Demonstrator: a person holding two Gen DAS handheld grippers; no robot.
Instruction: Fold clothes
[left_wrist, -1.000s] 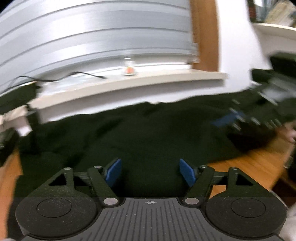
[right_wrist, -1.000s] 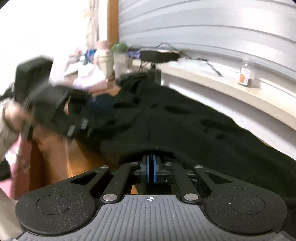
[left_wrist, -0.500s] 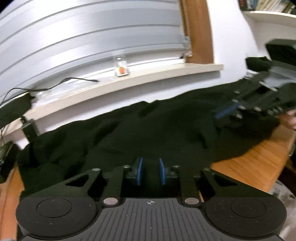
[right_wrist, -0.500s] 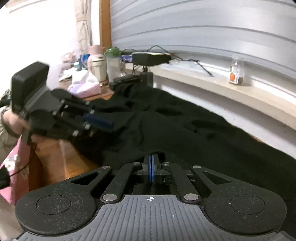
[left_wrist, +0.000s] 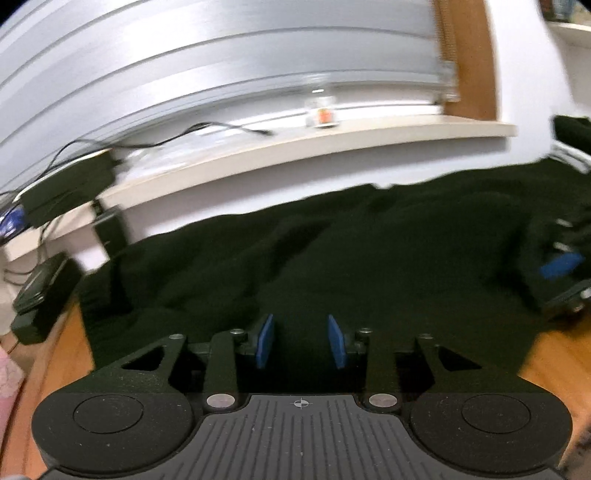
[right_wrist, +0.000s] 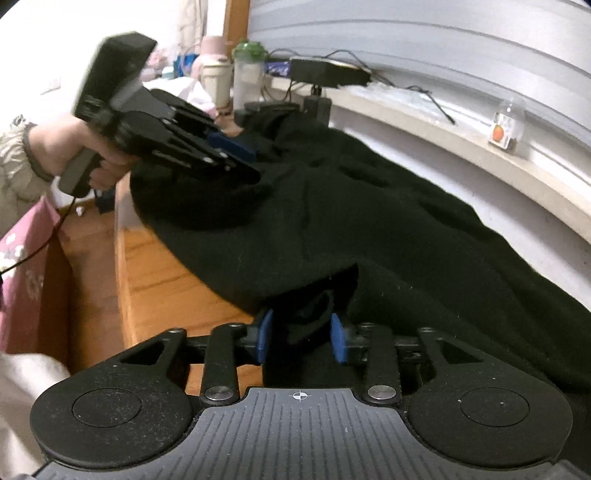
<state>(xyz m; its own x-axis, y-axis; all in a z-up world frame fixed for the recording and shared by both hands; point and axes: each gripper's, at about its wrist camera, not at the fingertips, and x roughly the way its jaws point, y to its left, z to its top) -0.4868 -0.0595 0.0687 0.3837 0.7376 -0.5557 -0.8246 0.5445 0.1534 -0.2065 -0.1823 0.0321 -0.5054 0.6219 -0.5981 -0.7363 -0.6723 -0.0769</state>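
Jaws of the left gripper (left_wrist: 301, 341) are opening, half-wide, with the black garment (left_wrist: 369, 258) loose between them. The right gripper (right_wrist: 301, 336) is parting too, with a bunched fold between its pads. In the right view the garment runs from 10 to 4 o'clock on the wooden table (right_wrist: 159, 273), with bare wood at 8 o'clock.

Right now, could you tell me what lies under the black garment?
The black garment lies on a wooden tabletop, bare along its near edge. Whatever else sits beneath the cloth is covered and cannot be seen.
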